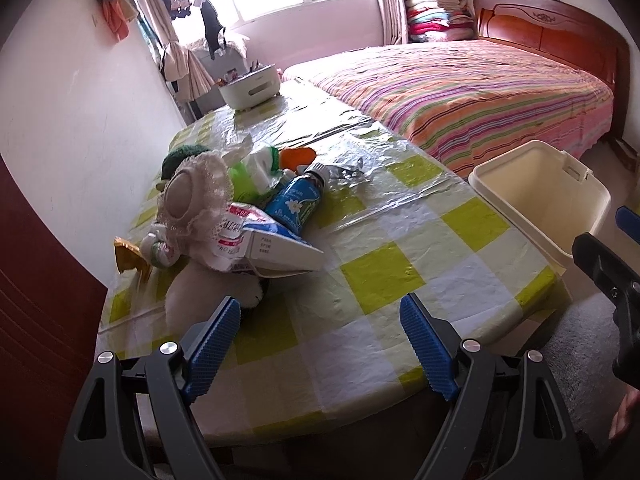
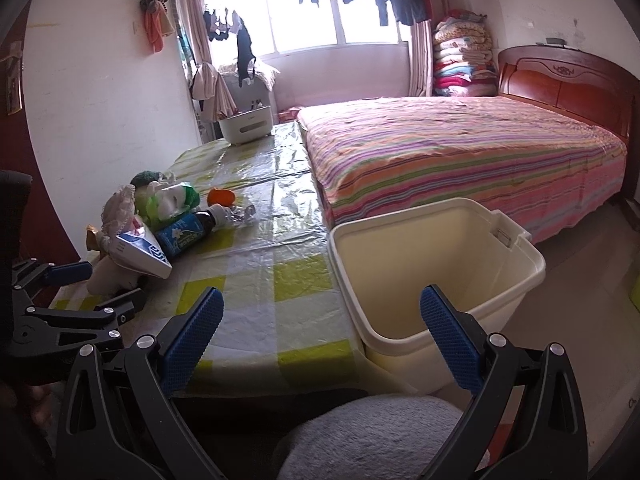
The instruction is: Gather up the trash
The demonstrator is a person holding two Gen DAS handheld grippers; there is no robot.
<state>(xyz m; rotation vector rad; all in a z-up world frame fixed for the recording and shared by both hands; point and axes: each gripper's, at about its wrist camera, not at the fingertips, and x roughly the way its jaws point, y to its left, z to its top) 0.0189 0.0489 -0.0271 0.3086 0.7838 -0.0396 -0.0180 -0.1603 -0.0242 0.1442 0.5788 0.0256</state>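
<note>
We held the left gripper low over the near edge of the surface, its blue fingers spread wide and gripping nothing. The trash lay ahead and to the left of them, heaped against the wall side: a white carton nearest, a blue-labelled bottle on its side behind it, crumpled green-and-white wrappers, a scrap of orange peel and a bit of crumpled foil farther back, all crowded beside a lace-trimmed soft toy. None of it touched the fingers. Our right gripper hovered at the surface's right corner, fingers likewise wide apart and empty, the right one over the near rim of the cream bin, which stood on the floor against the surface, between it and the striped bed. A white basket sat at the far end of the surface.
</note>
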